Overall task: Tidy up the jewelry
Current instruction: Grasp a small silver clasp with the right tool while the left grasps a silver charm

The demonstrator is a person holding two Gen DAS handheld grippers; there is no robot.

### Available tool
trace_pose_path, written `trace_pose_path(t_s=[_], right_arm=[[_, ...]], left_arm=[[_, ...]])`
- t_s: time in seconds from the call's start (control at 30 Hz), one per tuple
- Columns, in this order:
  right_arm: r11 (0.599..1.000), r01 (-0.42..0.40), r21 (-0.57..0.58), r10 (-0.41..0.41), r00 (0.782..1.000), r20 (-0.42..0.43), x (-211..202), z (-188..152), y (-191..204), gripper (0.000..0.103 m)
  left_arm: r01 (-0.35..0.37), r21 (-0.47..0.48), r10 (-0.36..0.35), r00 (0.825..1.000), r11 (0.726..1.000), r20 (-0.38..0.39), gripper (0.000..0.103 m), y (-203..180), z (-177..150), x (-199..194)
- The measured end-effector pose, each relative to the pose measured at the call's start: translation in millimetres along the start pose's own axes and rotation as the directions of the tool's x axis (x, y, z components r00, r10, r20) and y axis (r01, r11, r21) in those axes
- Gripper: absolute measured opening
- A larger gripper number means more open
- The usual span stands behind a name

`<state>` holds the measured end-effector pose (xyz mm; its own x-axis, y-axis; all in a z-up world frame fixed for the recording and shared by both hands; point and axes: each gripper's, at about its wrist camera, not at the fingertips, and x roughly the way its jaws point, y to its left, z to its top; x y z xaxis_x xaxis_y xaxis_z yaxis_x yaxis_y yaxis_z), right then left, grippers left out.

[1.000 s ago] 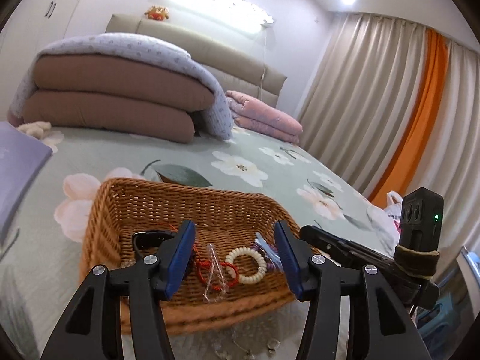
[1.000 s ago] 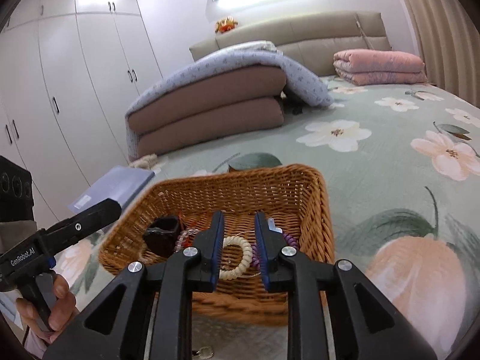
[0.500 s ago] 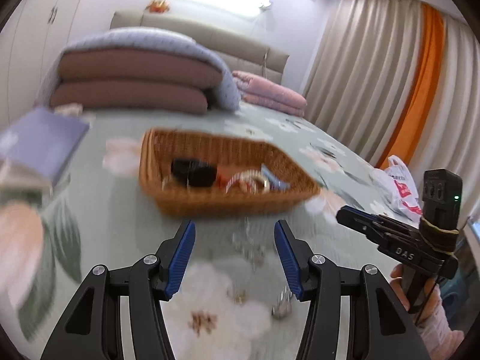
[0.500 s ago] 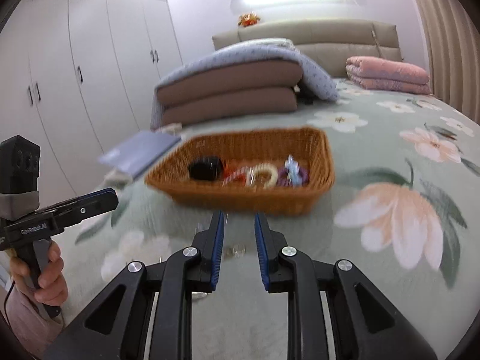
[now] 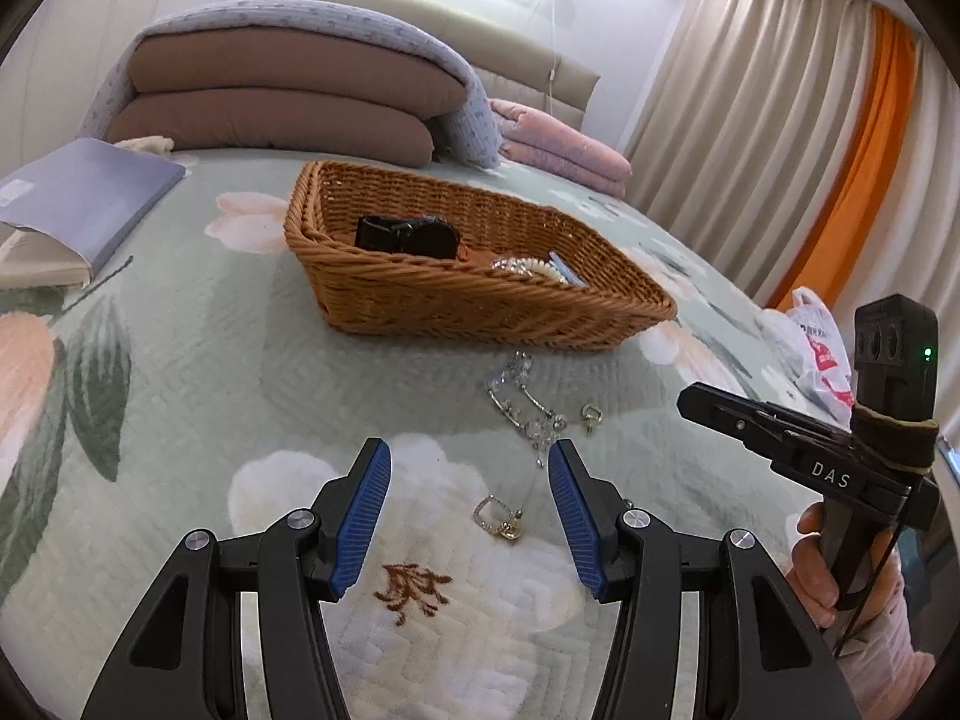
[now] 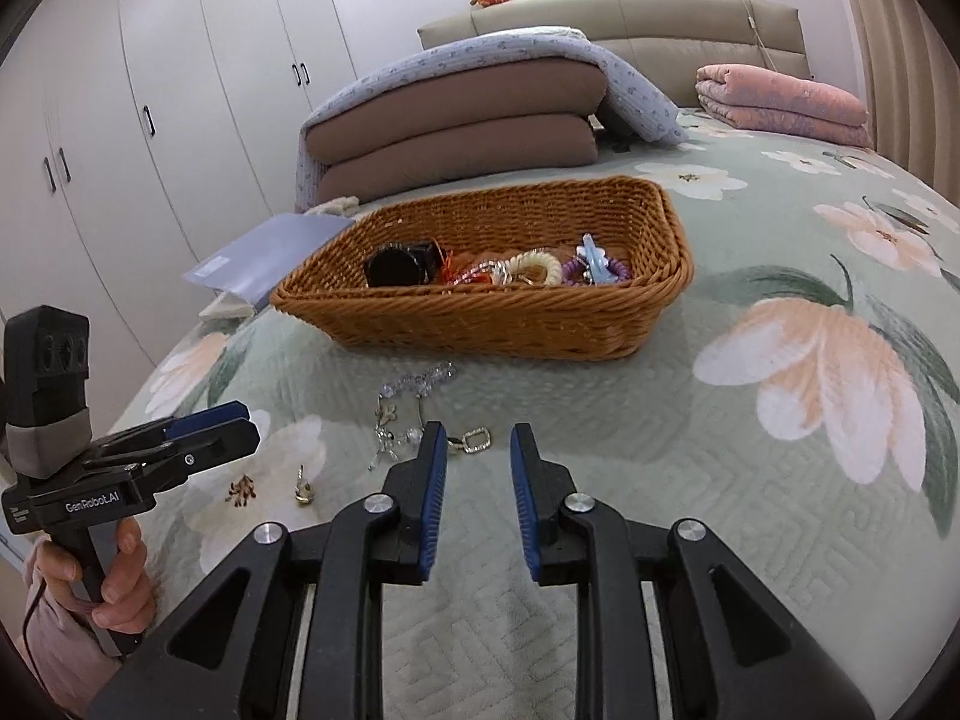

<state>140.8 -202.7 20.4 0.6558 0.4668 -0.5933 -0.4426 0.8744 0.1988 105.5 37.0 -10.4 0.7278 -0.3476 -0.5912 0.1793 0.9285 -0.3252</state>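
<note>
A brown wicker basket (image 5: 480,312) (image 6: 480,324) sits on the bed and holds a black watch (image 6: 399,264), a cream bead bracelet (image 6: 537,264), purple and blue pieces. Loose jewelry lies on the quilt in front of it: a crystal chain (image 5: 522,402) (image 6: 414,387), a square ring (image 5: 489,510) (image 6: 476,439) and a small earring (image 5: 591,417) (image 6: 303,489). My left gripper (image 5: 468,516) is open and empty, just above the square ring. My right gripper (image 6: 478,480) is open a little and empty, near the same ring.
A purple folder (image 5: 84,204) on a book lies left of the basket. Folded brown and blue quilts (image 5: 288,102) and a pink blanket (image 6: 780,102) lie behind. White wardrobes (image 6: 150,120) stand left; curtains (image 5: 810,150) and a plastic bag (image 5: 816,348) are right.
Both grippers have pulled back from over the basket to low over the quilt in front of it. The loose jewelry has come into view between the fingers. The right jaws have opened slightly.
</note>
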Motion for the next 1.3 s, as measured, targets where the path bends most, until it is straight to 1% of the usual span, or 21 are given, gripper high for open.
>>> trace_pose_path(t_s=[0.07,0.2,0.27,0.4,0.47,0.5,0.53,0.6,0.8,0.9,1.0,1.03,1.1,1.17,1.2,1.3], right_arm=[[1.000,0.012,-0.008,-0.012,1.000,0.002,1,0,2,0.041],[0.999,0.028,-0.020,-0.028,0.999,-0.018,7,-1,5,0.042],[0.999,0.034,-0.022,-0.035,0.999,-0.040,12,-2,4,0.042],[0.999,0.024,-0.046,-0.028,0.995,-0.097,26,-3,6,0.042],[0.997,0.033,-0.074,-0.042,0.991,-0.130,36,-2,10,0.042],[0.996,0.034,-0.082,-0.046,0.989,-0.141,39,-3,12,0.042],[0.995,0.032,-0.093,-0.046,0.986,-0.163,46,-1,14,0.042],[0.995,0.021,-0.097,-0.038,0.983,-0.181,52,0,14,0.042],[0.997,0.014,-0.078,-0.029,0.982,-0.188,60,5,11,0.042],[0.995,0.029,-0.094,-0.046,0.981,-0.190,62,6,14,0.042],[0.990,0.064,-0.129,-0.089,0.977,-0.195,68,6,22,0.041],[0.988,0.074,-0.138,-0.101,0.976,-0.194,69,6,24,0.041],[0.985,0.089,-0.149,-0.117,0.974,-0.193,72,6,26,0.041],[0.984,0.096,-0.147,-0.124,0.973,-0.195,74,7,26,0.041],[0.985,0.098,-0.144,-0.125,0.973,-0.193,74,7,26,0.039],[0.985,0.110,-0.134,-0.134,0.974,-0.181,71,6,23,0.030]], left_arm=[[-0.002,0.015,0.002,1.000,1.000,-0.003,0.056,-3,0,0],[0.021,0.053,-0.019,0.999,0.998,-0.038,0.056,-10,-2,5],[0.030,0.076,-0.026,0.998,0.997,-0.060,0.056,-15,-4,9],[0.024,0.112,-0.012,0.994,0.993,-0.104,0.056,-22,-8,17],[0.015,0.120,0.000,0.992,0.993,-0.125,0.055,-24,-9,22],[0.011,0.121,0.006,0.991,0.993,-0.134,0.054,-24,-10,24],[0.009,0.121,0.008,0.990,0.993,-0.143,0.050,-24,-10,26],[0.003,0.115,0.015,0.987,0.993,-0.158,0.046,-22,-11,29],[0.008,0.103,0.009,0.987,0.995,-0.161,0.044,-21,-11,30],[-0.007,0.122,0.028,0.986,0.993,-0.166,0.044,-24,-12,32],[-0.034,0.153,0.060,0.983,0.988,-0.171,0.044,-29,-13,35],[-0.043,0.162,0.071,0.983,0.986,-0.170,0.042,-31,-13,35],[-0.062,0.169,0.092,0.981,0.984,-0.171,0.034,-31,-14,37],[-0.070,0.159,0.097,0.981,0.985,-0.168,0.026,-29,-13,36],[-0.071,0.144,0.095,0.981,0.987,-0.169,0.020,-26,-13,36],[-0.048,0.106,0.065,0.983,0.993,-0.172,0.019,-19,-11,34]])
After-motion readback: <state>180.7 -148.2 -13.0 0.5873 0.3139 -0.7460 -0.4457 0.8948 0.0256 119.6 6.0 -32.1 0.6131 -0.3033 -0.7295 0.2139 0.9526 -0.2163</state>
